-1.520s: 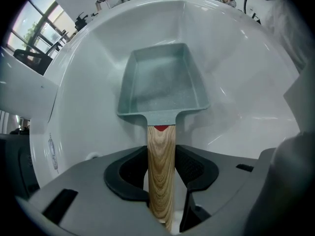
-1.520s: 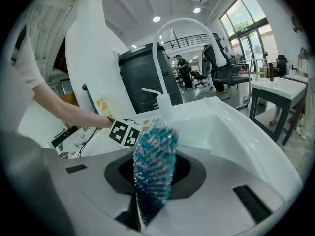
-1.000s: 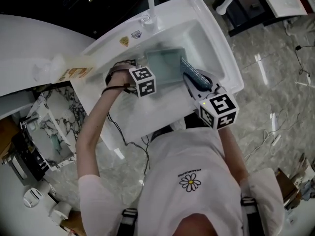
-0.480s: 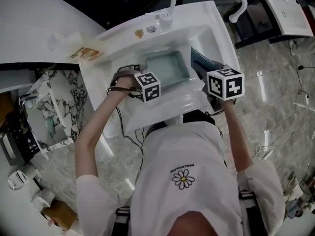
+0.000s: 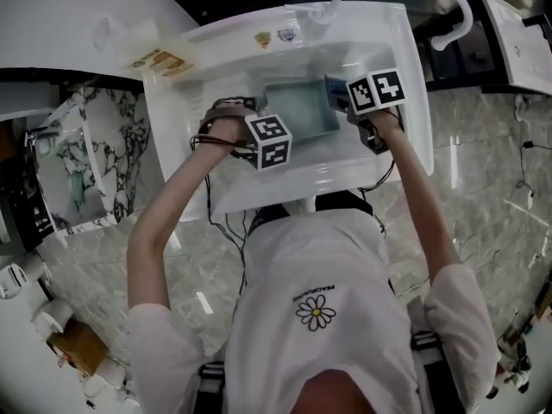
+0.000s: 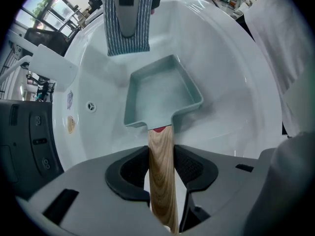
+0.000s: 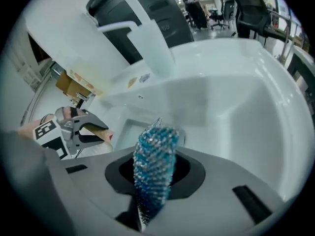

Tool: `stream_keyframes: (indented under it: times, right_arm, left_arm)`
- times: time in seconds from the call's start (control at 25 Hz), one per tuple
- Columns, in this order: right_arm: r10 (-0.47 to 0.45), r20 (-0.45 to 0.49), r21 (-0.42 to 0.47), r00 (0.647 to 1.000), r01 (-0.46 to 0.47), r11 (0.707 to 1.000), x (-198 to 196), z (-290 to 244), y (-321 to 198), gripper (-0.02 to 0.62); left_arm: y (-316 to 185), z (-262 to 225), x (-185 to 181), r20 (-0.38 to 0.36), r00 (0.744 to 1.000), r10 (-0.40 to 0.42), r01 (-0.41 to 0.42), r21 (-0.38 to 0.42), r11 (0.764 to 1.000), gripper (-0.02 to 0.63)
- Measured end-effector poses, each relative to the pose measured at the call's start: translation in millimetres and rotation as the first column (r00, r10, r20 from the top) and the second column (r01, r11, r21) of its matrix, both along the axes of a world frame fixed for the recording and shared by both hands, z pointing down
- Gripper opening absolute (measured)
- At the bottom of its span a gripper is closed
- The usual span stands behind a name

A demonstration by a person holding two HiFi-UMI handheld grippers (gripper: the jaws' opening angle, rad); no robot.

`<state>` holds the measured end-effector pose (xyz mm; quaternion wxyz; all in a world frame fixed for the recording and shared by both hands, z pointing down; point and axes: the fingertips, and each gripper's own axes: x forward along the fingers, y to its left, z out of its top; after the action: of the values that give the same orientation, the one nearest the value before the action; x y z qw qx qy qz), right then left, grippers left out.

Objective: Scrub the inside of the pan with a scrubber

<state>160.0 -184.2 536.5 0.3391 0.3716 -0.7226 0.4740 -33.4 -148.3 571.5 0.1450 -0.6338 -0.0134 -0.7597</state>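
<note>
The pan [image 6: 160,95] lay in the sink [image 6: 236,97], its wooden handle [image 6: 161,181] pinched by the left gripper [image 6: 161,163], while the right gripper [image 7: 155,178], clamped on the scrubber [image 7: 155,156], hung at the end opposite the handle, seemingly just above the rim.

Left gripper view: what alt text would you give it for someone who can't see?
The left gripper's jaws clamp the wooden handle of a pale green square pan lying in a white sink. Beyond the pan, a striped scrubber hangs from the right gripper.
</note>
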Motion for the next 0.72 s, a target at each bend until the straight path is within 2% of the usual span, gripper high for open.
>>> stream_keyframes:
  times: [0.16,0.32,0.4,0.72]
  right_arm:
    - [-0.067,-0.027,-0.172,0.997,0.061,0.983,-12,49,-2,0.058]
    - [-0.165,-0.148,-0.272,0.975,0.120,0.955,-11,90,-3,0.057]
    - [-0.188,-0.175,-0.302,0.966,0.129,0.945,-13,104,-4,0.057]
    - [-0.124,-0.147,-0.343,0.981,0.067,0.937,-32,118,-13,0.057]
  left_arm:
    - [4,0,0,-0.014,1.000,-0.008,0.008,-0.002,1.000,0.166]
    - [4,0,1,-0.029,0.999,-0.015,0.015,0.000,1.000,0.166]
    - [3,0,2,-0.029,0.999,-0.014,0.014,0.001,1.000,0.165]
    - [2,0,1,-0.051,0.999,-0.009,0.010,0.018,1.000,0.166]
